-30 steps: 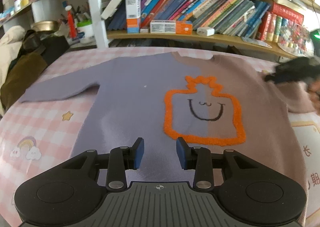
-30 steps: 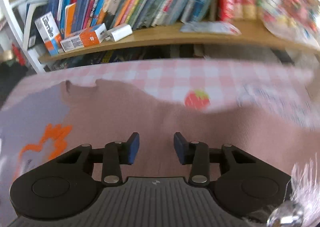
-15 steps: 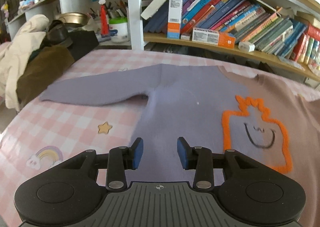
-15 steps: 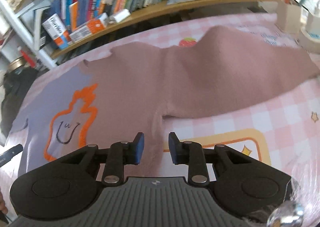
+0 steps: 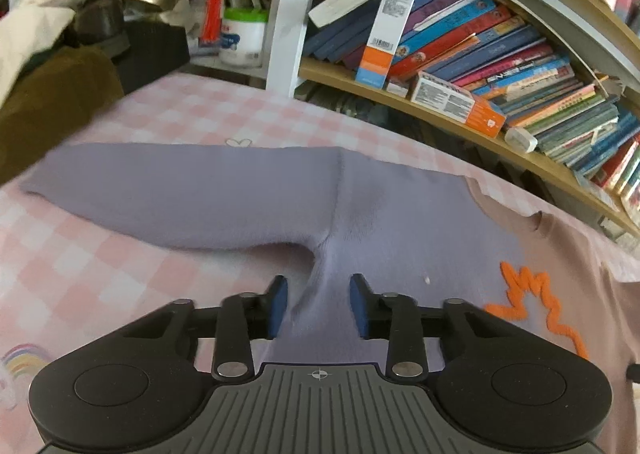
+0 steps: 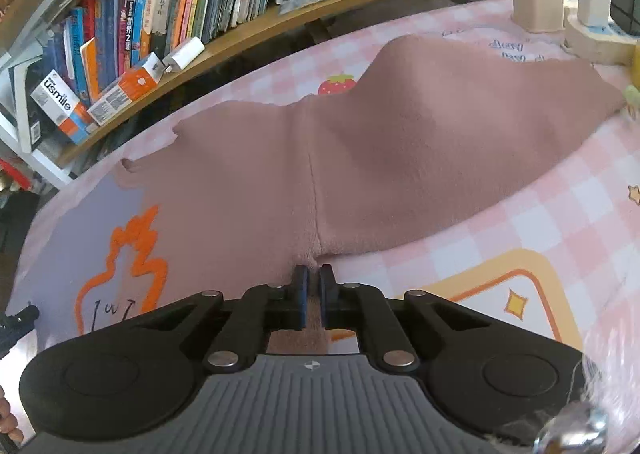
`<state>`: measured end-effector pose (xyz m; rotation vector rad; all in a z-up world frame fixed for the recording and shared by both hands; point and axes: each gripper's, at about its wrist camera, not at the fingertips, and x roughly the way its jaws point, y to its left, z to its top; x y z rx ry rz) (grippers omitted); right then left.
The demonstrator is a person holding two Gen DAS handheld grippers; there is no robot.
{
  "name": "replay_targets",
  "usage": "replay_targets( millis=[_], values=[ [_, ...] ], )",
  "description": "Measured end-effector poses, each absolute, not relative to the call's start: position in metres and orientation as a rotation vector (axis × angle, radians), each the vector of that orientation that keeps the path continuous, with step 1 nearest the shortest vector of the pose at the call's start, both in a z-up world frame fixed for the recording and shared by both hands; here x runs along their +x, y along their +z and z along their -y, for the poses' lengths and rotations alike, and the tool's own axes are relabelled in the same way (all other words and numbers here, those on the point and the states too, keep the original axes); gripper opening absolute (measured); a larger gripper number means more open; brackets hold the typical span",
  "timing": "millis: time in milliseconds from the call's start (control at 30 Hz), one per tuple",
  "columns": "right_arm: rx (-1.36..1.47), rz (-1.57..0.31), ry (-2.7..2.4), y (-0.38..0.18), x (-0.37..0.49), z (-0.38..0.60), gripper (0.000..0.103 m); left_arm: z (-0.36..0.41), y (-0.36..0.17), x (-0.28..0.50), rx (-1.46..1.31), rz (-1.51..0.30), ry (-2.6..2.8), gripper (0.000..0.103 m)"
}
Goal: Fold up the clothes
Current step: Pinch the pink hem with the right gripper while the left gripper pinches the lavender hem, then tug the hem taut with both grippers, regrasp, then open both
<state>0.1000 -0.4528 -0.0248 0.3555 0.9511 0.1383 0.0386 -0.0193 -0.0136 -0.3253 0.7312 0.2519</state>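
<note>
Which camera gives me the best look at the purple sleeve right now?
Left wrist view: the purple sleeve lies flat across the pink checked cloth, seen whole from cuff to armpit. The right wrist view shows only the brown sleeve, none of the purple one.

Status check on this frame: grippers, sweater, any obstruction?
Left hand-held gripper open over lilac armpit. Right hand-held gripper shut on sweater at brown armpit. Sweater flat, unfolded. Nothing in the way.
</note>
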Motion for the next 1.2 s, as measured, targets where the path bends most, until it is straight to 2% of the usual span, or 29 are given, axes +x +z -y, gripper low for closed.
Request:
replay_targets(
  millis=[333, 1033, 1167, 1200],
  values=[
    [0.243, -0.902, 0.104, -0.027, 0.145, 0.429, 0.005, 0.014, -0.02, 0.067, -0.319, -0.747, 0.25, 0.004],
    [0.205, -0.918, 0.158, -0.024, 0.13, 0.416, 0.005, 0.01, -0.017, 0.063, -0.271, -0.746, 0.238, 0.005],
    [0.193, -0.919, 0.147, -0.024, 0.131, 0.418, 0.006, 0.016, -0.01, 0.046, -0.26, -0.746, 0.223, 0.01],
    [0.193, -0.922, 0.143, -0.024, 0.13, 0.419, 0.011, 0.017, -0.009, 0.041, -0.257, -0.746, 0.219, 0.012]
  ],
)
